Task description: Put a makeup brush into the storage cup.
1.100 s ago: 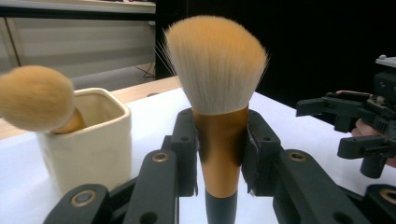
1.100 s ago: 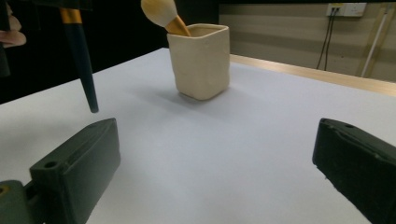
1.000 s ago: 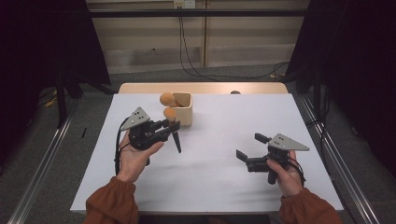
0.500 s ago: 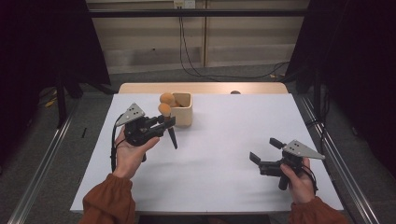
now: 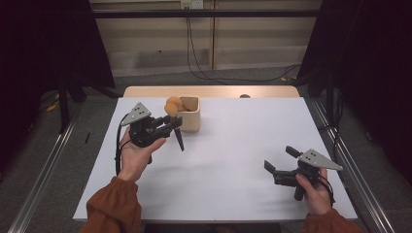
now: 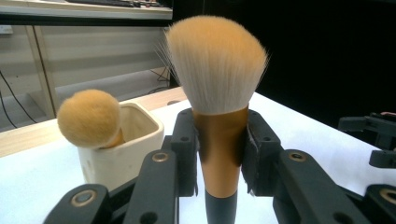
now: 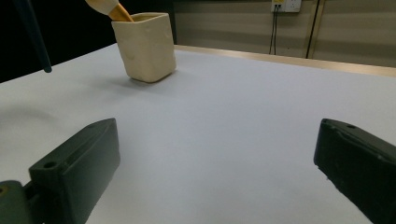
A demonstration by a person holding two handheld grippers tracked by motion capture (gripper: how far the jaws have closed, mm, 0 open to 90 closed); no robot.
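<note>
While your left tongs (image 6: 219,154) clamp the copper collar of the big brush (image 6: 217,74), its bristles stand upward and its dark handle slants down toward the counter (image 5: 233,145), clear of the surface. You hold it just beside the cream cup (image 5: 188,113), on its near-left side. Your right tongs (image 5: 282,162) stand wide open with nothing between them, low over the counter and well apart from the cup.

Risks, as judged:
- Handle end could strike the cup's rim or wall on the way in, because the brush hangs tilted; the cup looks light enough to tip or slide.
- Round-headed brush (image 6: 89,119) already leans in the cup and takes up room, so a crowded entry could lever it out.
- Nothing steadies the cup.

Cup contents: one round brush, head above the rim.
</note>
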